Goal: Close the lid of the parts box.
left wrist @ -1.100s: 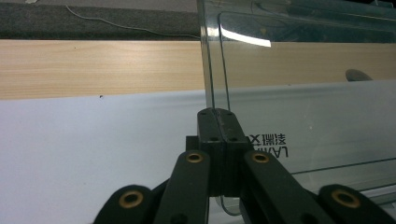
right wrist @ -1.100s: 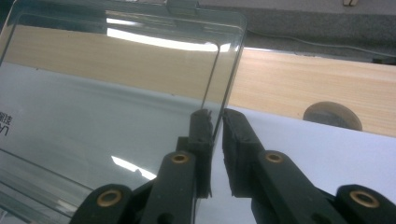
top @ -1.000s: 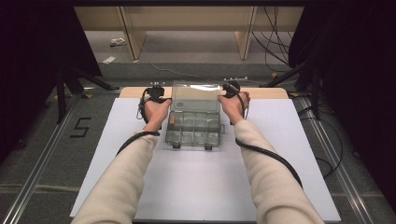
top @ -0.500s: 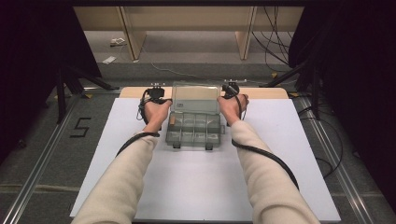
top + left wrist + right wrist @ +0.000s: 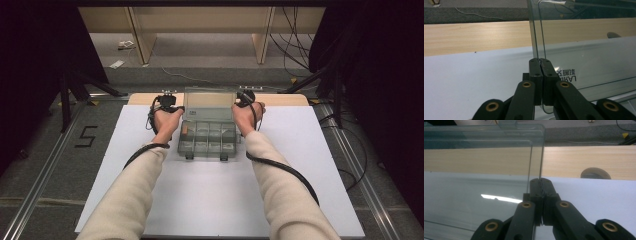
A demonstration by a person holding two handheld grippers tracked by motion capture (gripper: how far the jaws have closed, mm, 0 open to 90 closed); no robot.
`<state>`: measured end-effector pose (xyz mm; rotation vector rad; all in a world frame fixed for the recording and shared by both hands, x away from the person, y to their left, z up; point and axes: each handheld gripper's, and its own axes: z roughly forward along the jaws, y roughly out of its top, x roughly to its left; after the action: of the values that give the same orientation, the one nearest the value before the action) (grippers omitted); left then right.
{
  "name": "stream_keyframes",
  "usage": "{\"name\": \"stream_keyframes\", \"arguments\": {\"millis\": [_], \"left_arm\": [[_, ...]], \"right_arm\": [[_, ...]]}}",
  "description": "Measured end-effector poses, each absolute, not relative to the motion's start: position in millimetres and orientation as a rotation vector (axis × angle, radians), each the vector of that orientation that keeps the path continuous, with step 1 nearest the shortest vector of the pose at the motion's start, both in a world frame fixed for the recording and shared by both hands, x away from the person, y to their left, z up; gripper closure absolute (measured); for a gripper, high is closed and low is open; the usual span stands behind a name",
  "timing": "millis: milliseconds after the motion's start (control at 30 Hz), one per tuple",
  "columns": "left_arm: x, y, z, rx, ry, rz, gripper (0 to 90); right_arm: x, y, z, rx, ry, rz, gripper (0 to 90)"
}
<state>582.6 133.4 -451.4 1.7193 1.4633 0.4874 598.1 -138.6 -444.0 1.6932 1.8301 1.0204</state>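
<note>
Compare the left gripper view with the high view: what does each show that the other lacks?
Left gripper view alone: the left gripper shut on the side edge of the clear lid, with mirrored printed lettering on the plastic. High view alone: the box's divided compartments, two front latches, both forearms, and the right gripper at the lid's other side. Shared: the lid raised, the white sheet and the wooden table edge beyond it.

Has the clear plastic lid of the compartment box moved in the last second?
Yes. The clear plastic lid has swung up: its top edge now stands against the wooden table strip, higher than before. Left gripper and right gripper clamp its side edges.
</note>
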Motion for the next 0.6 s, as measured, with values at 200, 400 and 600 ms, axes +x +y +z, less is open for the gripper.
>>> {"name": "stream_keyframes", "arguments": {"millis": [200, 400, 600], "left_arm": [[583, 135, -454, 1.73, 1.454, 0.49, 87.6], [584, 134, -453, 1.745, 1.443, 0.498, 84.6], [590, 132, -441, 1.705, 1.427, 0.546, 70.6]], "right_arm": [[594, -136, -443, 1.66, 1.813, 1.026, 90.0], [592, -135, -442, 1.647, 1.807, 1.027, 90.0], [588, -133, -439, 1.617, 1.805, 1.039, 90.0]]}}
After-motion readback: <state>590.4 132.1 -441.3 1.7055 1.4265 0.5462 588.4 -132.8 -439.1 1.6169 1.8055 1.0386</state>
